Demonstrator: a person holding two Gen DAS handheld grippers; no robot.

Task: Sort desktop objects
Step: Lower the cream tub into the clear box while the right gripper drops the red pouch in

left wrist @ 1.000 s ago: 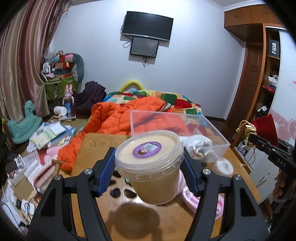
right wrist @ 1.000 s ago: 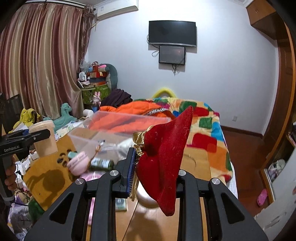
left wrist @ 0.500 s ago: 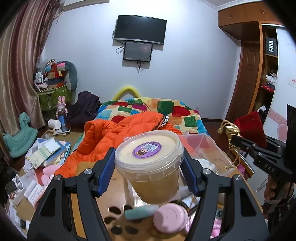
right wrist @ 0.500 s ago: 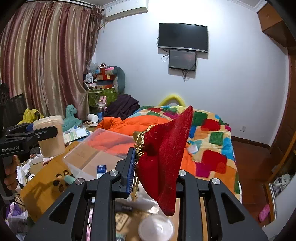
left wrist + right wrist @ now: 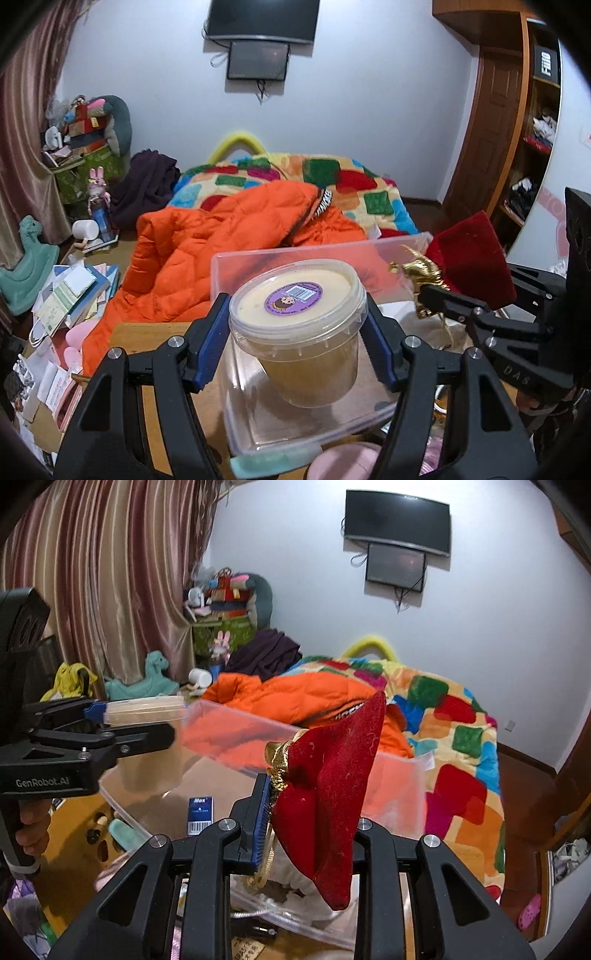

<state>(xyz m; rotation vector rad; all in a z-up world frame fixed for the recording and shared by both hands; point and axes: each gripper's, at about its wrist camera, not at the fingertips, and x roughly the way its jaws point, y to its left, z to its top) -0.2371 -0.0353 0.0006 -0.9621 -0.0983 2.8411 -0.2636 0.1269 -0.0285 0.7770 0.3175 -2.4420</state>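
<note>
Left hand-held gripper (image 5: 297,338): its blue-padded fingers are closing on the sides of a lidded plastic tub (image 5: 301,332), just under the lid rim, and holding it up.
Tub: it is sitting nearly upright, lid with the purple sticker facing up, its base tilting slightly away from the camera; it is hanging inside the outline of the clear storage bin (image 5: 258,398), above the bin's floor. Whether it is touching the floor, I cannot tell.
Right hand-held gripper (image 5: 308,825): its fingers are pinching a red velvet pouch (image 5: 328,797) at its lower part, narrowed to the cloth's thickness.
Pouch: its long axis is running steeply up, one pointed corner aiming up and to the right, the other end drooping below the fingers; the gold-trimmed neck is pointing left, a gold cord dangling from it.
Pouch position: it is hovering over the near part of the clear bin, to the right of the tub.
Bin: it is resting on the wooden tabletop (image 5: 155,435), long side running away toward the bed (image 5: 454,716).
Bin contents: a small blue card (image 5: 199,814) is showing through the clear plastic.
Background: an orange jacket (image 5: 207,254) is lying on the bed behind the bin.
</note>
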